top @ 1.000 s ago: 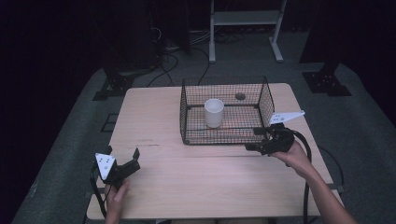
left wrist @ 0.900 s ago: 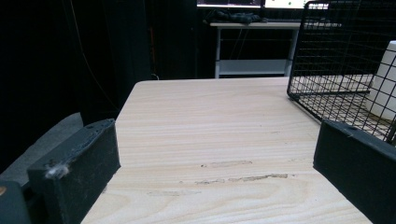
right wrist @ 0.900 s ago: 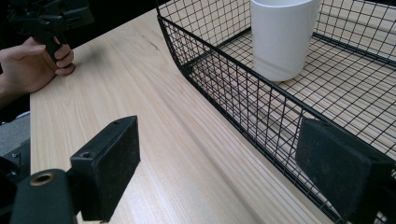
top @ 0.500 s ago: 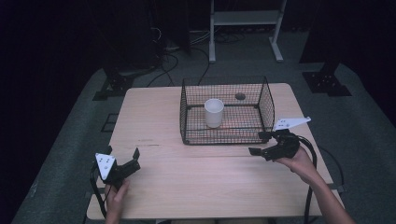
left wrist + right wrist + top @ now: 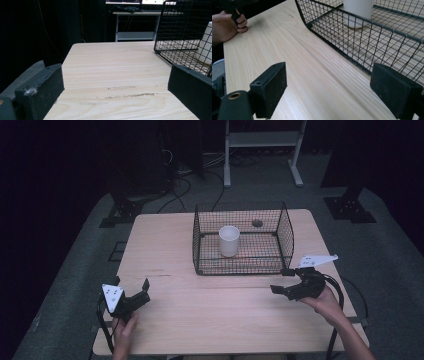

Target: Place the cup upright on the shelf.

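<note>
Black wire forms the basket (image 5: 242, 238) that stands on the far half of the pale wooden table (image 5: 170, 250), a little right of centre. Inside it a white cup (image 5: 229, 240) stands upright on the mesh floor, left of the middle and nearer the left wall. It looks empty from above, though its inside is too dim to be sure. A small dark round thing (image 5: 257, 223) lies near the back wall of the basket; what it is cannot be told.

Down at the near left corner of the table, the left hand (image 5: 124, 330) holds the left gripper (image 5: 132, 289) low over the wood, well apart from the basket. Its jaws are spread wide with nothing between them. In the left gripper view the basket (image 5: 185, 32) fills the upper right, and the cup (image 5: 205, 42) shows through the mesh.

On the right, the right hand (image 5: 327, 302) holds the right gripper (image 5: 281, 280) just beside the basket's near right corner, pointing left along the front wall. Its jaws also stand wide apart and grip nothing. In the right gripper view the basket (image 5: 362, 40) runs close past the right jaw, the cup (image 5: 358, 11) stands behind the wire, and the left hand (image 5: 227, 26) rests at the far table edge.
</note>
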A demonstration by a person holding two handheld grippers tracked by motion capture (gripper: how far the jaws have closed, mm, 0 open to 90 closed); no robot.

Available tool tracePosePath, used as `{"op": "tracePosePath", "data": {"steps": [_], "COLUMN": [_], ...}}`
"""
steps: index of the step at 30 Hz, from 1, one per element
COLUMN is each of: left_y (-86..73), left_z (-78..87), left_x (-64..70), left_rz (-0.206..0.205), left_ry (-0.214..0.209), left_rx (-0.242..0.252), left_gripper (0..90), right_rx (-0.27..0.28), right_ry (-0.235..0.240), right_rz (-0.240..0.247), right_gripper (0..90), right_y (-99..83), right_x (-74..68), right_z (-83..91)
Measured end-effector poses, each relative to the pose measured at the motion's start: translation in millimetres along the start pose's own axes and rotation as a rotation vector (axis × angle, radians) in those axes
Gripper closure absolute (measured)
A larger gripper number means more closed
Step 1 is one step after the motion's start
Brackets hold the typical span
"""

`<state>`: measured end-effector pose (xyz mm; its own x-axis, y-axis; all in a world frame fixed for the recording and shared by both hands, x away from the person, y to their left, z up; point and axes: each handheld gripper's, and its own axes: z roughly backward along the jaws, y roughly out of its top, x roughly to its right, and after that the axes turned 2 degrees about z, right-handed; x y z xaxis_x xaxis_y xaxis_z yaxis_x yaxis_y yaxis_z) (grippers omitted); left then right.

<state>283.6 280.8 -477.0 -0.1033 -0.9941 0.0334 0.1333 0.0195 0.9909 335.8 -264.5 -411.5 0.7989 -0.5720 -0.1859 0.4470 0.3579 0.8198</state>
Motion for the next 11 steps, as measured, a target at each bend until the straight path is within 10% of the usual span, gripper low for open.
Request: {"op": "tracePosePath", "data": {"steps": [11], "left_y": [0.1], "left_z": [-0.3], "left_x": [-0.5], "left_rz": [0.0], "left_ry": [0.002], "left_rx": [-0.003], "left_gripper": [0.0], "right_rx": [0.09], "right_ry": [-0.074], "right_rz": [-0.028], "right_gripper": [13.1], "right_y": [-40.3], "right_x": [-29.6], "right_z": [7.3]}}
